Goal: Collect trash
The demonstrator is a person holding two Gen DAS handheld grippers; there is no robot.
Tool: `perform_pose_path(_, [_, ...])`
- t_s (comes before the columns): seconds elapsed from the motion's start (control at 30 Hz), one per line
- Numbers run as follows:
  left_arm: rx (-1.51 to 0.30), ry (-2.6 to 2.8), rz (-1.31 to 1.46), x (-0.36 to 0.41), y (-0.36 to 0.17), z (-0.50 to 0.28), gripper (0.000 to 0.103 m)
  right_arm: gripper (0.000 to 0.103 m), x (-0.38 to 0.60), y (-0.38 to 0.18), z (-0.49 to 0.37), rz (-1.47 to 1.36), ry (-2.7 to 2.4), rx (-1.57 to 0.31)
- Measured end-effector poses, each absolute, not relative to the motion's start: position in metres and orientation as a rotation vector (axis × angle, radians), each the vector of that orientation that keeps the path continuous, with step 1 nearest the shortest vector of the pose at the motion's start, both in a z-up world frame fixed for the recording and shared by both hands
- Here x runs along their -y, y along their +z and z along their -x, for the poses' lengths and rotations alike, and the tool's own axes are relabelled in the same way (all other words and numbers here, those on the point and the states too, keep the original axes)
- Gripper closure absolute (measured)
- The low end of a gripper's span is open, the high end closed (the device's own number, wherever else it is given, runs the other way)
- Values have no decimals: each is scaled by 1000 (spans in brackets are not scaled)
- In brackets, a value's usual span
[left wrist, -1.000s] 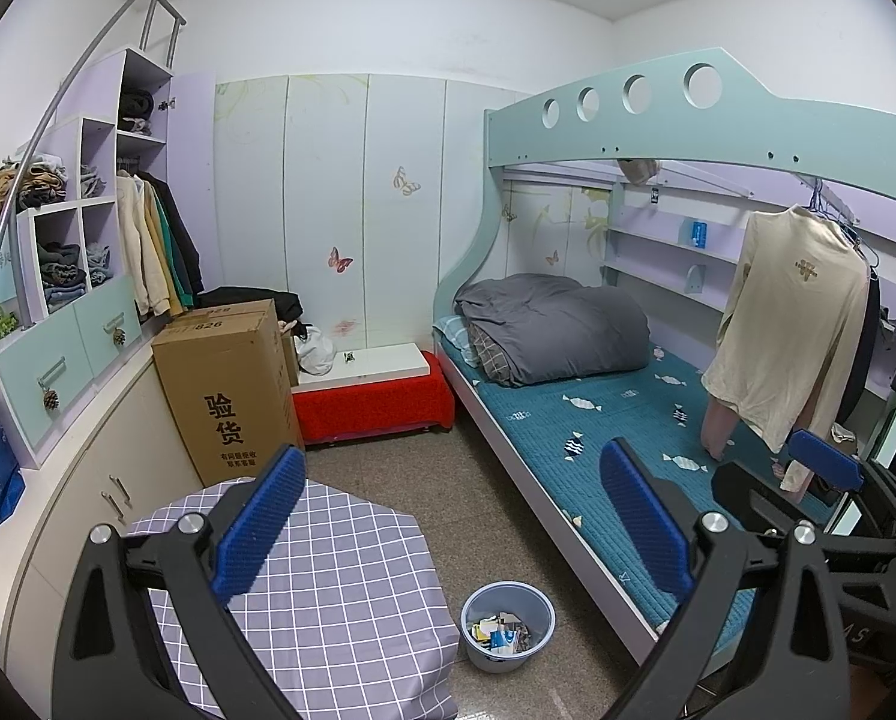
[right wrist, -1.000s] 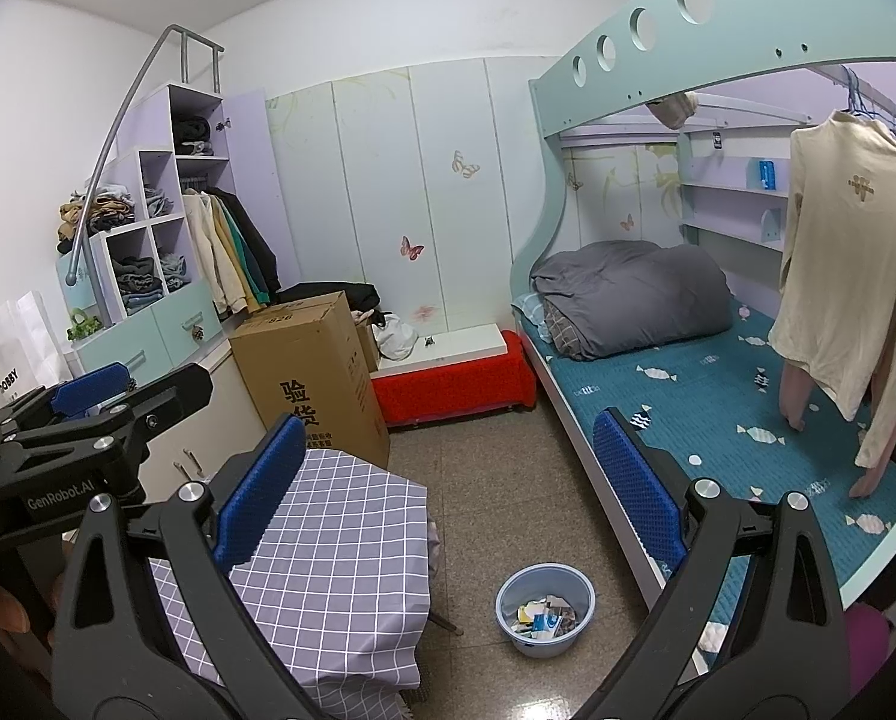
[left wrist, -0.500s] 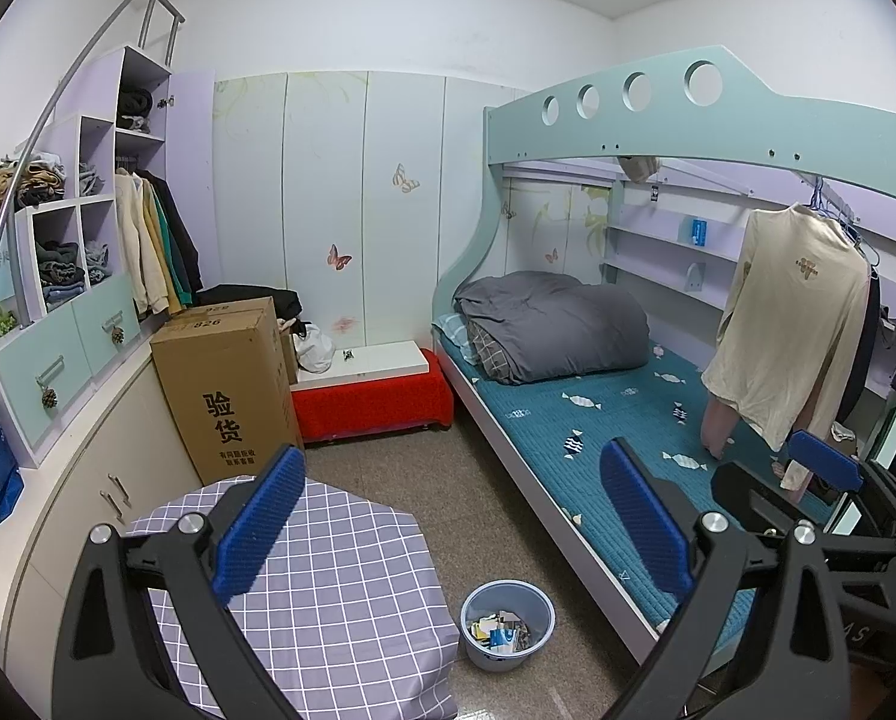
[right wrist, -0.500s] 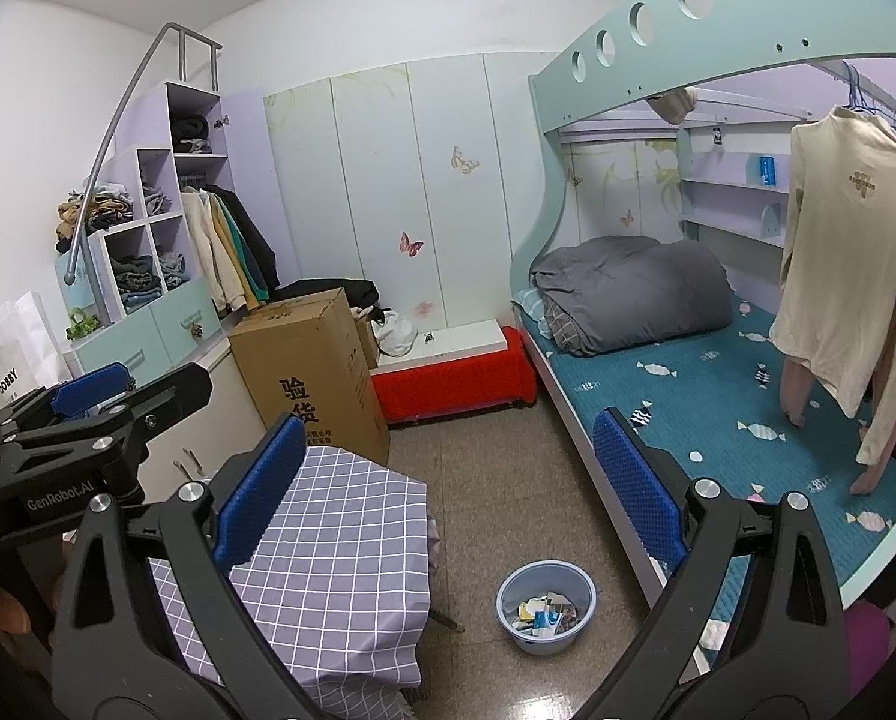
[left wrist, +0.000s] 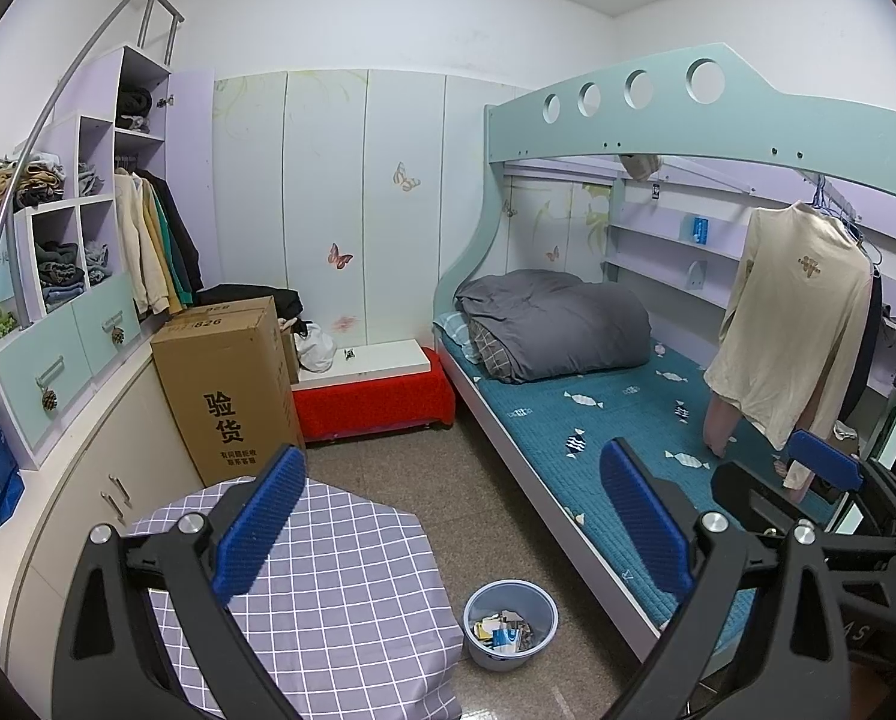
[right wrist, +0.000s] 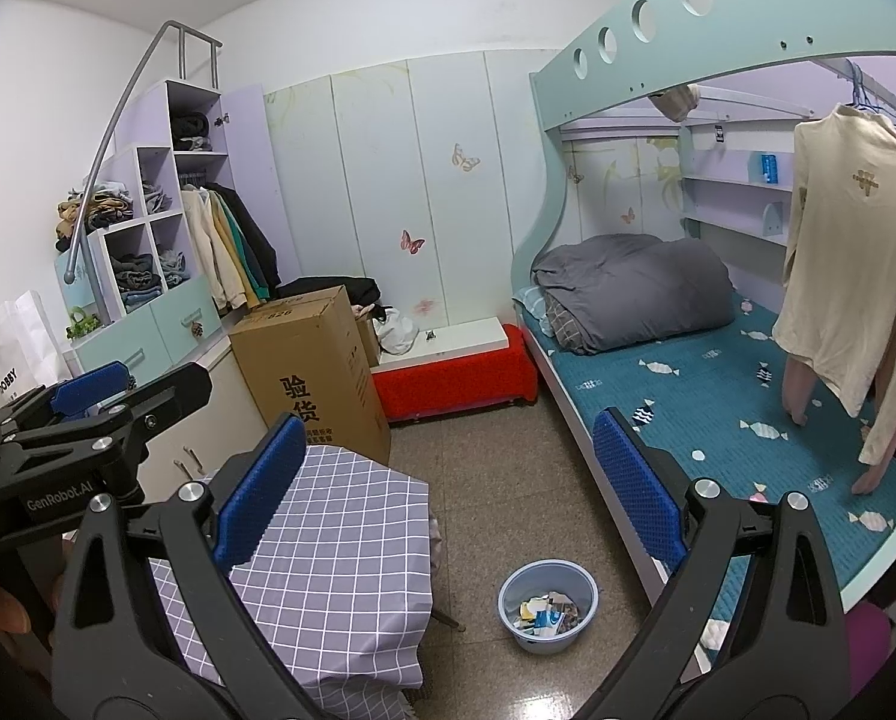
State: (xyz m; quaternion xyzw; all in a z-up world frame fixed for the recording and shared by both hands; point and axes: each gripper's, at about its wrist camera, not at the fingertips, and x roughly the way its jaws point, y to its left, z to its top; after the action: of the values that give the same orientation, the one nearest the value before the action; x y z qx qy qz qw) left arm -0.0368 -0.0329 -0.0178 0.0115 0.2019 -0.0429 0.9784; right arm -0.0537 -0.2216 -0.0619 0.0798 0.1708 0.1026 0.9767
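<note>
A round, pale-blue plastic basin (right wrist: pixel 548 603) is sitting on the speckled stone floor (right wrist: pixel 508 480) between the check-clothed bench (right wrist: pixel 339 546) and the bed (right wrist: pixel 718 396), holding crumpled paper and wrapper scraps (right wrist: pixel 547 611). No loose trash is showing elsewhere, so either collecting is finishing or the basin is awaiting emptying. The left gripper (left wrist: pixel 448 522) and right gripper (right wrist: pixel 448 504) are both hovering with jaws spread wide, carrying nothing.

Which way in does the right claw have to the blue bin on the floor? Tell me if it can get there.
Probably yes, from above. The right claw is open and empty, high over the blue bin, which stands on bare floor between the checked table and the bed, nothing covering it.
</note>
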Motion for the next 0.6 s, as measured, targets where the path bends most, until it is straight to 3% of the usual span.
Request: perform_pose_path(0.6, [-412, -85, -20, 22, -23, 32, 6, 9, 216, -60, 36, -155, 218, -360])
